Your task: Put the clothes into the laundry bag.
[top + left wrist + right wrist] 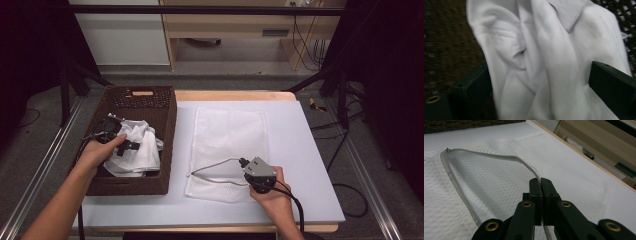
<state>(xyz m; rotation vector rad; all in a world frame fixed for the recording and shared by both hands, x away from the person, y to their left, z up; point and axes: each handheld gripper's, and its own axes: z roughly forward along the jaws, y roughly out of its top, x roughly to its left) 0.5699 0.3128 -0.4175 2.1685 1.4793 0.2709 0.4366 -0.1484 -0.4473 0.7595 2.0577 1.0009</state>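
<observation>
- Right gripper point(540, 180) is clenched on the grey zipper edge point(499, 157) of the white mesh laundry bag point(227, 135), lifting the top layer so the mouth gapes. Keep that pinch firm and raised; if it sags, the mouth closes.
- Bag lies flat on the white table mat point(310, 165), just beside the brown woven basket point(167, 125).
- Left gripper point(111, 134) is down in the basket, jaws spread wide on either side of the crumpled white garment point(544, 65); pads don't press on it yet, so it's released.
- Judgement: step in hand is grabbing the garment to load it into the bag.
- Bite a thick fold near the middle of the bundle, not a loose edge or the collar, so it lifts as one lump.
- Lift clear of the basket wall before moving across, or the cloth may snag on the weave.
- Aim low into the mouth, under the raised zipper edge.
</observation>
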